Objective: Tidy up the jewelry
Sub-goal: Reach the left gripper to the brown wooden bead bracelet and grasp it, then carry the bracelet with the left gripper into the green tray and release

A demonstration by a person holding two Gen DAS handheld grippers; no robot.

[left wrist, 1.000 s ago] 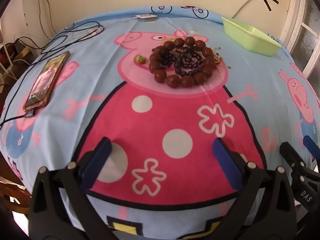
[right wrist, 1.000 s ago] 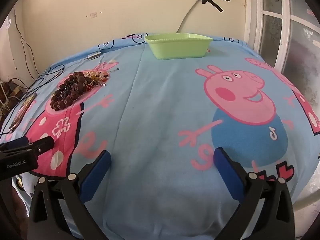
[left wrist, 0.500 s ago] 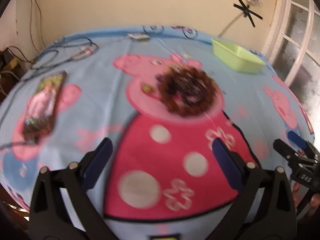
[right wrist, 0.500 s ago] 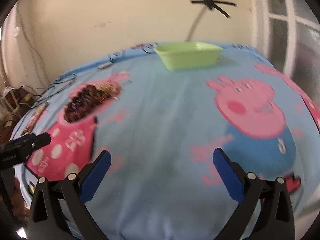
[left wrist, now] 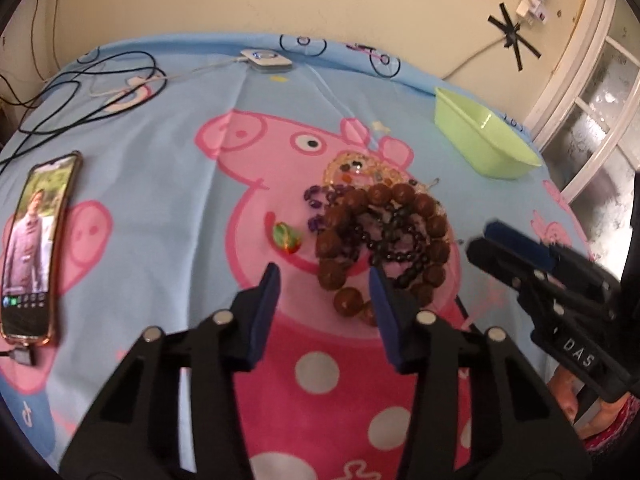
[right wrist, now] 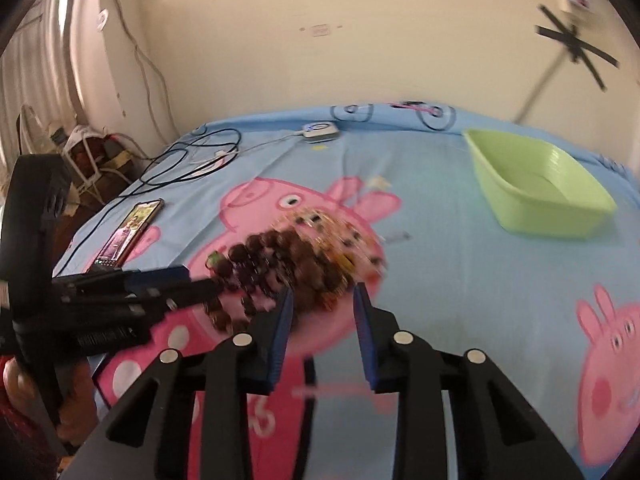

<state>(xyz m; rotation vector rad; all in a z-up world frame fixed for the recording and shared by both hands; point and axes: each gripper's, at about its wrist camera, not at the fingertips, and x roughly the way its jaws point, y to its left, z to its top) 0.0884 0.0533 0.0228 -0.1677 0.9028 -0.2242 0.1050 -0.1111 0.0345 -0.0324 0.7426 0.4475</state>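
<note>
Brown wooden beads, large and round, form the outer ring of the jewelry pile [left wrist: 380, 236], which lies on the pink cartoon pig printed on the blue bedsheet [left wrist: 168, 128]. Inside that ring coil strands of small dark beads, with purple beads at its left edge and a pale golden chain with small coloured stones at its far side. A small green and red trinket [left wrist: 286, 236] sits apart, just left of the pile. In the right wrist view the pile is blurred. The left gripper [left wrist: 324, 280] hangs over the near edge of the pile; its blue-padded jaws have just been closing and stand at a narrow gap with only sheet and one brown bead showing between them, nothing gripped. The right gripper [right wrist: 323, 298] comes in from the right of the pile; its jaws have just been closing too. In its own view a small gap shows between the pads with nothing in it, and in the left wrist view the fingers lie close together. A light green plastic tub [left wrist: 484, 136] stands empty, well apart toward the window. A phone [left wrist: 36, 240] with a lit screen lies at the left, with black cables [left wrist: 80, 92] and a white charger [left wrist: 266, 60] near the wall.
</note>
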